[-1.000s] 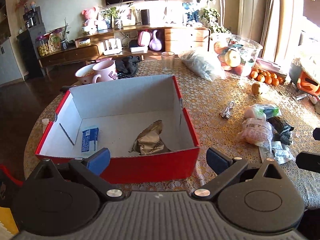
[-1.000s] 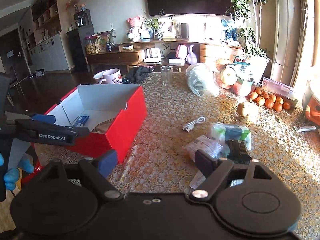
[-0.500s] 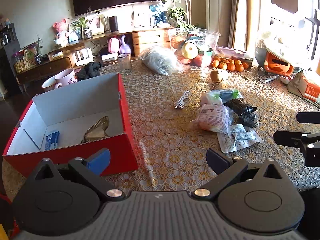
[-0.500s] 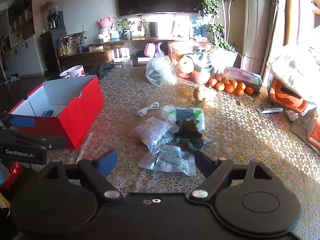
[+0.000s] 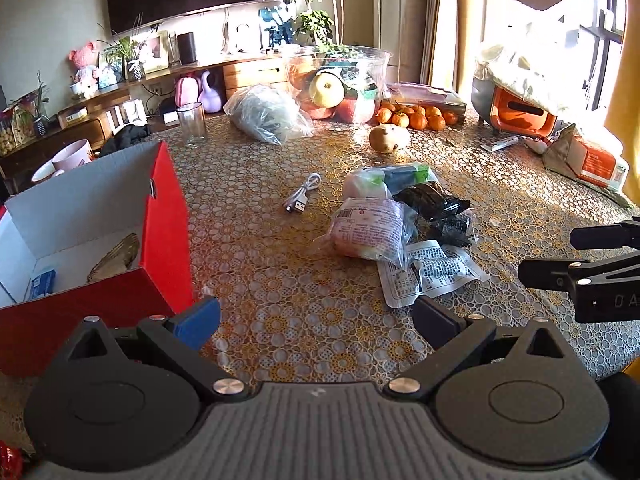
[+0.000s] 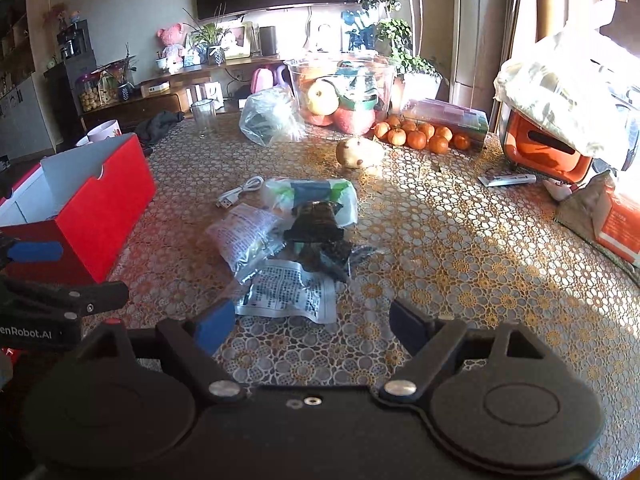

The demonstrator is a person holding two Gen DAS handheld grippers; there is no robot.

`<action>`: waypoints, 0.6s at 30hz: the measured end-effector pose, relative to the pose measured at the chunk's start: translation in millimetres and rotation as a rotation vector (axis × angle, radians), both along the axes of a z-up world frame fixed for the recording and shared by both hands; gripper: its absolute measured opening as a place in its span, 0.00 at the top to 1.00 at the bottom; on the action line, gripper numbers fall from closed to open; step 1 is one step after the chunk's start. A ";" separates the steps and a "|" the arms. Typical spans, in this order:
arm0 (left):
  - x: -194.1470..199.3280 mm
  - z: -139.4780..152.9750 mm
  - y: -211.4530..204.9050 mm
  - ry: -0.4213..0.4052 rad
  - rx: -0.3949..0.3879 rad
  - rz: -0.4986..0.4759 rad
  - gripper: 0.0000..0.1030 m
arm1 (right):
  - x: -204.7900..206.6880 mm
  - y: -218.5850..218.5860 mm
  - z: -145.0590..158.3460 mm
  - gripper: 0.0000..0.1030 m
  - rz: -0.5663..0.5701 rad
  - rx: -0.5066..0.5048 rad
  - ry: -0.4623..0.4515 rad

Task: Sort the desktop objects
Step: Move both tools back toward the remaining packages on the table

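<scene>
Tongs spread over a heap of packets

Left gripper (image 5: 316, 318) hangs above the patterned tablecloth (image 5: 248, 264) with its jaws wide apart and nothing between them. Right gripper (image 6: 312, 322) is likewise spread and empty, its blue-padded fingers (image 6: 214, 326) framing the near edge of a flat printed packet (image 6: 286, 292). Each tool shows at the edge of the other's view.

Just beyond that packet lies a small heap: a clear bag with a printed label (image 5: 368, 228), a crumpled black wrapper (image 6: 316, 228) touching it, and behind them a pouch with green and white print (image 6: 312, 196). A white cable (image 5: 300, 196) lies coiled a little apart, on the side towards the box.

At the left stands an open red box (image 5: 160, 232) with a white inside; it holds a small blue carton (image 5: 42, 282) and a brownish crumpled packet (image 5: 116, 258).

Farther back sit a brown pear-like fruit (image 6: 358, 152), a row of oranges (image 6: 420, 136), a clear bowl of fruit (image 5: 340, 80), a knotted plastic bag (image 5: 268, 114) and a drinking glass (image 5: 191, 124)
</scene>
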State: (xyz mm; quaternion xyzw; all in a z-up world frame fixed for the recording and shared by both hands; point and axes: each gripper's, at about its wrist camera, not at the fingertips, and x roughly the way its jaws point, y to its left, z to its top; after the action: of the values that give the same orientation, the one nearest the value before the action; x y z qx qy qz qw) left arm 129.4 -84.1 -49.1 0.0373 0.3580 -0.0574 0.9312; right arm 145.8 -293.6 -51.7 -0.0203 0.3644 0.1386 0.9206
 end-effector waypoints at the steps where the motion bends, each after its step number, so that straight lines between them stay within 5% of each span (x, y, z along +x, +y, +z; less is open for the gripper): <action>1: 2.0 -3.2 -1.8 0.001 -0.001 -0.006 0.00 | 2.1 -0.6 -2.3 0.18 -0.002 0.000 0.006; 18: 44.0 -22.8 -16.5 -0.051 -0.025 -0.055 0.00 | 55.3 0.2 -15.6 0.18 0.007 -0.015 0.017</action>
State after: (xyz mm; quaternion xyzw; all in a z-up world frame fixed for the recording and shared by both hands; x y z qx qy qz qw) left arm 173.4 -100.6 -71.9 0.0368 0.3321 -0.0864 0.9385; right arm 201.1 -293.5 -67.2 -0.0275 0.3730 0.1391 0.9169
